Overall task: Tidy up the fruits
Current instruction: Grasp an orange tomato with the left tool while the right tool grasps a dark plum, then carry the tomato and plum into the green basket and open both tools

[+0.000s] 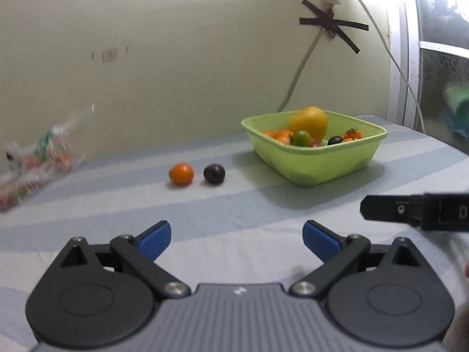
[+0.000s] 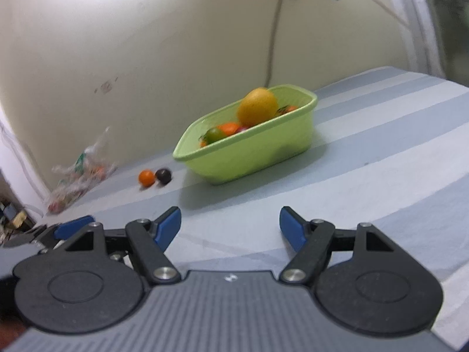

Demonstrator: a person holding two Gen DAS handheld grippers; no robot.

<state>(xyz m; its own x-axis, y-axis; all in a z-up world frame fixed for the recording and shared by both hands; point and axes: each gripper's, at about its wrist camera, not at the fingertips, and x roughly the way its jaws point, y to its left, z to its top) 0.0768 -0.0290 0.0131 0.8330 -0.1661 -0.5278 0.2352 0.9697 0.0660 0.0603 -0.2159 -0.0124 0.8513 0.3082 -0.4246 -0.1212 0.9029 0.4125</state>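
A: Where do the fruits sit?

B: Most lie in the green basket [image 1: 316,161], which stands on the striped cloth [image 1: 234,211] near the wall [image 1: 146,44]. A big yellow-orange fruit [image 1: 308,121] rises above its rim, with smaller orange, green and dark pieces around it. Seen from the left wrist, the basket is at about one o'clock.

A: Anything outside it?

B: Two. A small orange fruit [image 1: 181,174] and a dark plum [image 1: 214,173] lie on the cloth just beside each other, apart from the basket, at about eleven o'clock of the left gripper [image 1: 236,239]. From the right wrist they sit at about ten o'clock.

A: And the grippers?

B: The left gripper's blue pads [image 1: 154,239] stand wide, nothing between them, over bare cloth. The right gripper [image 2: 230,227] is also spread wide and holds nothing; its pads [image 2: 170,226] hang above the cloth, well short of the basket. The basket is near twelve o'clock for it.

A: What else shows?

B: A crinkled clear plastic bag [image 1: 38,158] with coloured contents lies at nine o'clock by the wall, blurred. A cable [image 1: 299,73] taped with black strips runs down the wall behind the basket.
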